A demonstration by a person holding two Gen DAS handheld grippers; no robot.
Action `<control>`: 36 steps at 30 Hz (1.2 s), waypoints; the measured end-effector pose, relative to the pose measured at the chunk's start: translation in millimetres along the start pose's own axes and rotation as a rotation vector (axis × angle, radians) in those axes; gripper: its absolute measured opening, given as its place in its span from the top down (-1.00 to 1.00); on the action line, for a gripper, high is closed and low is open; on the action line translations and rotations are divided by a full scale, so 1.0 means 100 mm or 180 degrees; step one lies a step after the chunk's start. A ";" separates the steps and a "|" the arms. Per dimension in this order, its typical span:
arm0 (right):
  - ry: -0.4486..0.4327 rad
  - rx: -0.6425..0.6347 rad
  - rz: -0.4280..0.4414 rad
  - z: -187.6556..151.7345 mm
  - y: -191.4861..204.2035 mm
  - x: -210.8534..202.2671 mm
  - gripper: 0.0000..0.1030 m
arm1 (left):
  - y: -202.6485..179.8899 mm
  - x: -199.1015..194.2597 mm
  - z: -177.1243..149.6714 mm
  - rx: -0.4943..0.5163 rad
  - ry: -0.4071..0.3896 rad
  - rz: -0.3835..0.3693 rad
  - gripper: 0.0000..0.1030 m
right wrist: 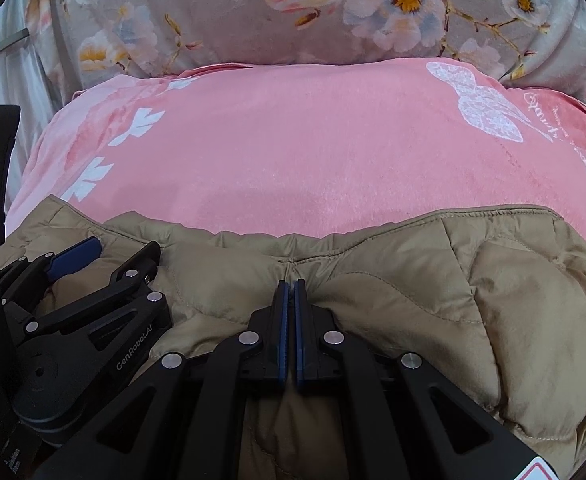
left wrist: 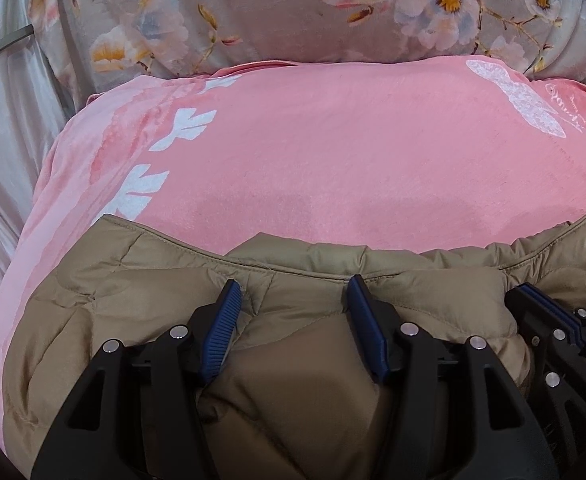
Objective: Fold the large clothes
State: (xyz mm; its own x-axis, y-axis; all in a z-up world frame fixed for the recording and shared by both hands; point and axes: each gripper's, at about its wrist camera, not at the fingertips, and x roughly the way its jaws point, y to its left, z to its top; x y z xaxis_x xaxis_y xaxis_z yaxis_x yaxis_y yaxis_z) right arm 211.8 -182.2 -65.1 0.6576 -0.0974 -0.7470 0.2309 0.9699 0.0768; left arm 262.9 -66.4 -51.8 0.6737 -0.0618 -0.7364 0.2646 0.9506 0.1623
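A tan quilted puffer jacket lies bunched on a pink blanket, filling the lower part of both views. My left gripper has its jaws partly apart, with a thick puffy fold of the jacket filling the gap and pressed by both blue pads. Just to its right, my right gripper has its pads together, and the jacket puckers toward its tips near the upper hem, as if a thin bit of fabric is pinched. The left gripper also shows at the left of the right wrist view.
The pink blanket with white leaf and butterfly prints stretches away beyond the jacket. Behind it lies grey floral bedding. White cloth hangs along the far left edge.
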 end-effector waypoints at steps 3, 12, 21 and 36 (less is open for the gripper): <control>0.0009 0.0017 0.0034 0.01 -0.02 -0.01 0.99 | 0.05 -0.03 0.01 -0.0058 0.0002 -0.0111 -0.07; -0.0401 -0.0120 0.0103 -0.41 0.41 -0.73 0.75 | 0.38 -0.78 -0.47 -0.0250 -0.0135 -0.0280 -0.38; -0.0388 -0.0094 0.0000 -0.53 0.39 -0.55 0.79 | 0.40 -0.62 -0.63 -0.0388 -0.0186 -0.0119 -0.54; -0.0368 -0.0050 0.0011 -0.59 0.38 -0.47 0.81 | 0.35 -0.53 -0.68 -0.0413 -0.0176 -0.0053 -0.61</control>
State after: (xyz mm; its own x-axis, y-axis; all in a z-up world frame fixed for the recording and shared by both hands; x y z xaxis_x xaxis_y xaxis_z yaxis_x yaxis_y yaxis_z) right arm 147.4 -128.1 -66.4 0.7370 -0.1182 -0.6655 0.2177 0.9736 0.0682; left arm 189.4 -9.1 -51.6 0.7079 -0.0911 -0.7004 0.1870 0.9804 0.0615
